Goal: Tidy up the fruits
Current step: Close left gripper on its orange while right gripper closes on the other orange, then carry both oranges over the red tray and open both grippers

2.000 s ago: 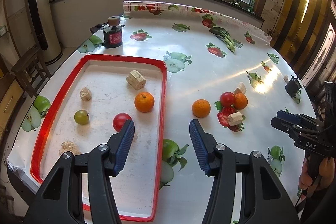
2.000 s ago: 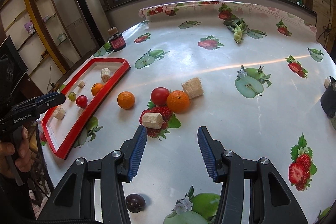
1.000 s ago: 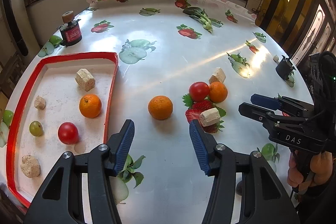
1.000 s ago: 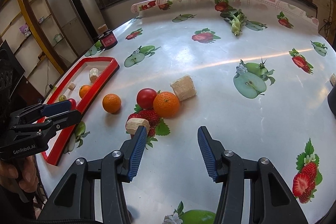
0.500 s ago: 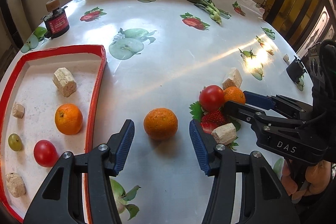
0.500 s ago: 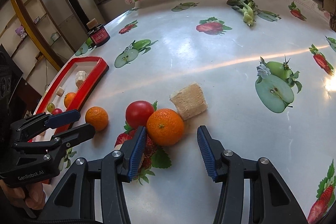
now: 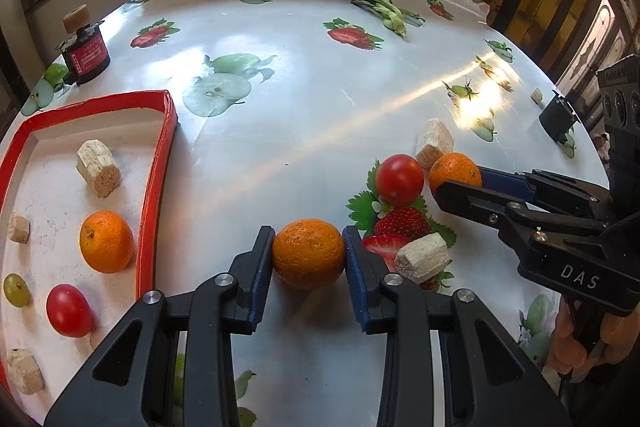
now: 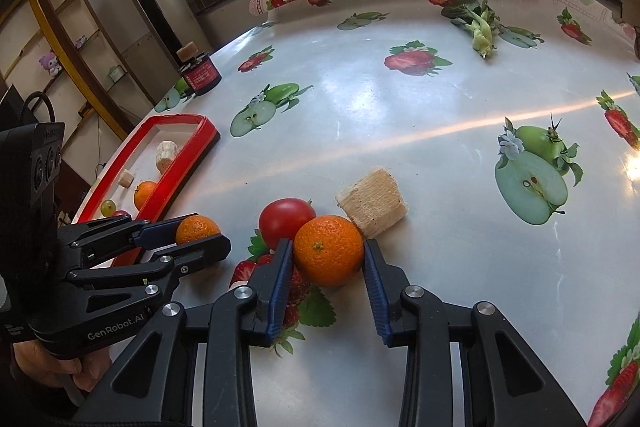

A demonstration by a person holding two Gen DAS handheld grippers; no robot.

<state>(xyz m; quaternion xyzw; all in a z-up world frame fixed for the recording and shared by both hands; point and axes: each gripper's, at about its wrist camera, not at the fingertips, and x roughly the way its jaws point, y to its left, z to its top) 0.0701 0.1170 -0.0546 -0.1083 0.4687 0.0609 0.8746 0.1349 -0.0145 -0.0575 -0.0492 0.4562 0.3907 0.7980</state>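
Since the earlier frames, both sets of jaws have just been closing, each with an orange between them, where before they stood wide and short of the fruit.

Item 1: left gripper (image 7: 309, 259), clenched on the nearer orange (image 7: 309, 253) at lower centre of the left wrist view; both blue pads are seen touching its sides. The fruit is judged to rest on the table (image 7: 304, 131).

Item 2: right gripper (image 8: 327, 254), clenched on the second orange (image 8: 329, 250) at centre of the right wrist view, pads pressed on either flank. A tomato (image 8: 286, 221) is touching it on the left, and a pale fibrous block (image 8: 372, 203) is set just behind on the right.

Item 3: red tray (image 7: 154, 183), at the left edge of the left wrist view, already stocked with an orange, a tomato, a grape and pale chunks.

Handling note: a straight lift is advised for each orange, so that the tomato and block are not dragged. The grip is to be kept gentle, as the skin is judged soft and the shape apt to roll. The red rim must be cleared before the fruit is lowered onto a bare patch.
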